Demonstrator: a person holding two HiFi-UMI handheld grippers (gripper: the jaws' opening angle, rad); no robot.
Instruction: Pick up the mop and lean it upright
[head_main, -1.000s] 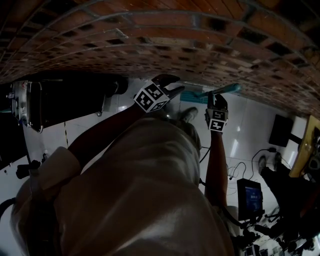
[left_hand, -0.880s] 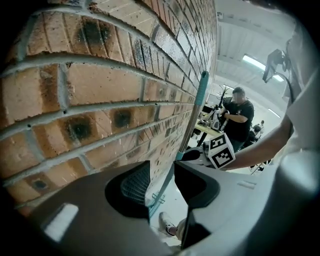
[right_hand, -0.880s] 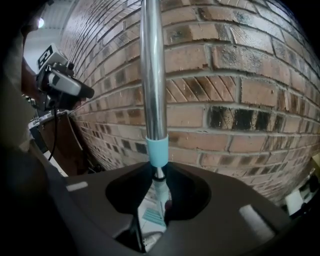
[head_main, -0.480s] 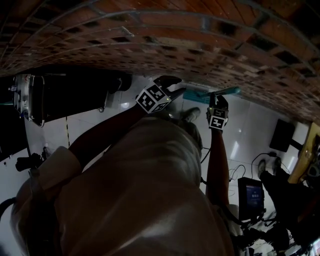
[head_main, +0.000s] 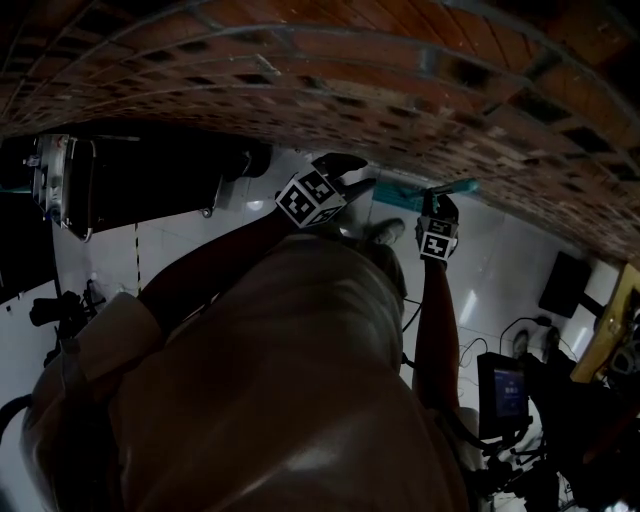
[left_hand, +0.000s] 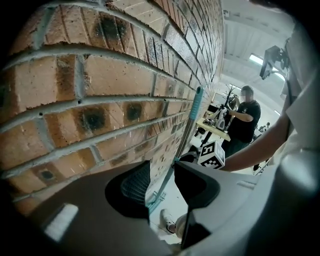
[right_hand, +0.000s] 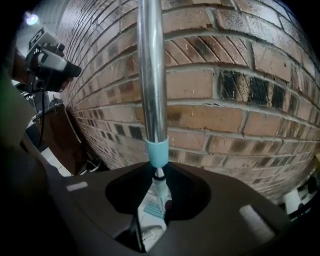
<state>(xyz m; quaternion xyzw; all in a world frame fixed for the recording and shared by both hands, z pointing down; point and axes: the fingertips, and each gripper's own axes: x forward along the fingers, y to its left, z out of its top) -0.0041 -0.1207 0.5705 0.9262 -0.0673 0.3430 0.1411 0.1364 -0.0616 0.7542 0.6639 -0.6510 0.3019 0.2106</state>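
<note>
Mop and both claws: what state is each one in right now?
mop: pole upright beside the brick wall, gripped low down.
right claw: shut on the mop pole.
left claw: open; the pole shows through its gap, not gripped.

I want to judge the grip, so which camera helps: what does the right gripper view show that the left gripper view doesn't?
Only the right gripper view: the right gripper closed on the mop pole just under its pale blue collar, seen close up.
Only the left gripper view: the left gripper with its fingers apart, the pole's teal top end by the brick wall, a shoe below, and a person in the background.
Both: that wall and the mop pole.
</note>
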